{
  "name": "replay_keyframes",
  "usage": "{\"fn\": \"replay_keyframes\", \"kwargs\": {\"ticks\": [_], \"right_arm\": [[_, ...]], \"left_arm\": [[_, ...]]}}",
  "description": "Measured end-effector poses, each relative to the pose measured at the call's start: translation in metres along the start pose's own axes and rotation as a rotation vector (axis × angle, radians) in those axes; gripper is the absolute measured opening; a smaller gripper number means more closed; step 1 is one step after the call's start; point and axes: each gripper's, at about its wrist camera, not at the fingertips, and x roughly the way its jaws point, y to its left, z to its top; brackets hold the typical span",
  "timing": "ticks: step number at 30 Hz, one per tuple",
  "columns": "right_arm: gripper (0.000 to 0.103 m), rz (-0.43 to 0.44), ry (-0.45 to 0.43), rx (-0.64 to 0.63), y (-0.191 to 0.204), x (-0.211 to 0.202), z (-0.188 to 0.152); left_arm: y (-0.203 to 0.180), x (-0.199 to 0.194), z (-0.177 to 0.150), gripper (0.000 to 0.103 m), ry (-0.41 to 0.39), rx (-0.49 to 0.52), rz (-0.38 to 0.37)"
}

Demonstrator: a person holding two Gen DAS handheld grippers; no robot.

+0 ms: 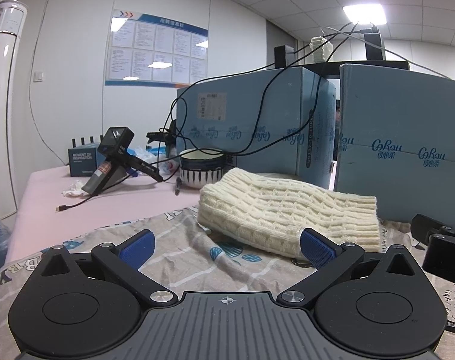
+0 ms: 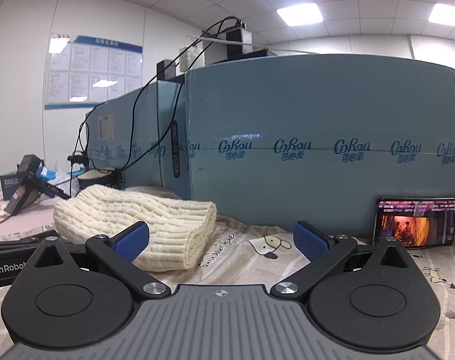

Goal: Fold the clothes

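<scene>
Left hand-held gripper (image 1: 227,247) and right hand-held gripper (image 2: 221,240): jaws apart, holding nothing. Patterned sheet (image 1: 179,258) on tabletop (image 1: 47,189), bearing folded cream knit sweater (image 1: 287,210). Striped bowl (image 1: 202,168) behind; contents unseen.

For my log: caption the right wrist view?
Open right gripper before folded cream sweater on printed cloth.
</scene>
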Motion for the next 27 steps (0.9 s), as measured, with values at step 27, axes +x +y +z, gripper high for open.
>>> {"fn": "replay_keyframes", "kwargs": {"ticks": [27], "right_arm": [[0.103,-0.079,-0.013,0.109,-0.015,-0.090,0.014]], "left_arm": [[0.023,-0.035,0.003,0.103,-0.229,-0.200,-0.420]]}}
